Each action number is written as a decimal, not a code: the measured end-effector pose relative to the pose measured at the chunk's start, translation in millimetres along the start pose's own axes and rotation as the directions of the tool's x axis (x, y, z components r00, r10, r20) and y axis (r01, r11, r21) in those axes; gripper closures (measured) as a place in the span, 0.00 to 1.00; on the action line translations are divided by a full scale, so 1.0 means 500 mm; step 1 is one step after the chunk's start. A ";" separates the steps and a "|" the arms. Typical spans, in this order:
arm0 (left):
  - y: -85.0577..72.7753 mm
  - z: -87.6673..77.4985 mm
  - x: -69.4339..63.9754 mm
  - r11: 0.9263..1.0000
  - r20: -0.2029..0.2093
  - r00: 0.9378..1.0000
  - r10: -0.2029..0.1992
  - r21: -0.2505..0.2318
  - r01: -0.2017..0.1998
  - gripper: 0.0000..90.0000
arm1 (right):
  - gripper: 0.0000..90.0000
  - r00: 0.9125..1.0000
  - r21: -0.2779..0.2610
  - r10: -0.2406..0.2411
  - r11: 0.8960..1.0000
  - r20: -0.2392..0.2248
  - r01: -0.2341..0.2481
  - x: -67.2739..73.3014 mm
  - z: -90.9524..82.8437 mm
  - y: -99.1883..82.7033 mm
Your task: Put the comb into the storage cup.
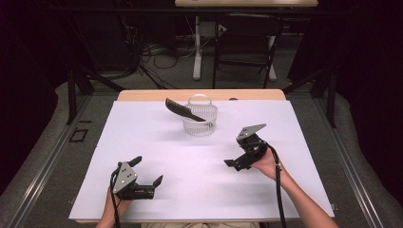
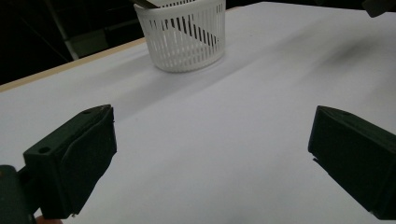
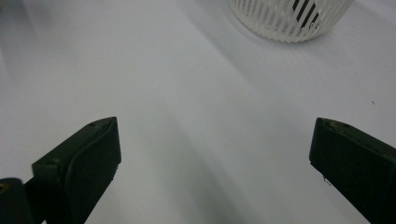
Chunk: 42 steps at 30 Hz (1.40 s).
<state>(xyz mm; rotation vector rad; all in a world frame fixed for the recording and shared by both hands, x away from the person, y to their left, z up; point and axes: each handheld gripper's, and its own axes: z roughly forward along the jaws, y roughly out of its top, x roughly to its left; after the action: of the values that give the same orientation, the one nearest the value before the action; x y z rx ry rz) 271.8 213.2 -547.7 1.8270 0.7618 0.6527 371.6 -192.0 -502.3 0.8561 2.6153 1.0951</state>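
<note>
Here, a comb (image 1: pixel 183 109) leans in the white basket (image 1: pixel 200 121) at the table's (image 1: pixel 142 142) 12 o'clock. The left gripper (image 1: pixel 148 170) at 7 o'clock and right gripper (image 1: pixel 233 152) at 4 o'clock both gape wide, holding nothing.

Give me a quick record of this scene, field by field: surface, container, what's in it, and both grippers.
surface: white sheet on the table
container: white slatted basket, upright, near the far edge
contents: black comb, leaning, one end poking over the rim
left gripper: open, empty, near edge
right gripper: open, empty, short of the basket
</note>
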 end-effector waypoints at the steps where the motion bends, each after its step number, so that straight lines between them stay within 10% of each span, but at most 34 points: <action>1: 0.000 0.000 0.000 1.000 -0.001 1.000 0.000 0.000 0.000 0.01 | 0.02 1.000 0.007 0.000 1.000 0.000 0.000 0.001 -0.001 -0.004; 42: 0.000 -0.002 -0.001 1.000 -0.004 1.000 -0.001 0.003 0.001 0.01 | 0.01 0.998 -0.022 -0.008 1.000 0.070 0.010 0.056 -0.058 -0.127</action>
<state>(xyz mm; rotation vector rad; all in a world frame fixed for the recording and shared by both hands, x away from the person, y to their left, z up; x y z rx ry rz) 270.8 213.5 -547.3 1.8280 0.7668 0.6551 310.2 -229.2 -524.3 0.8613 2.5435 1.0701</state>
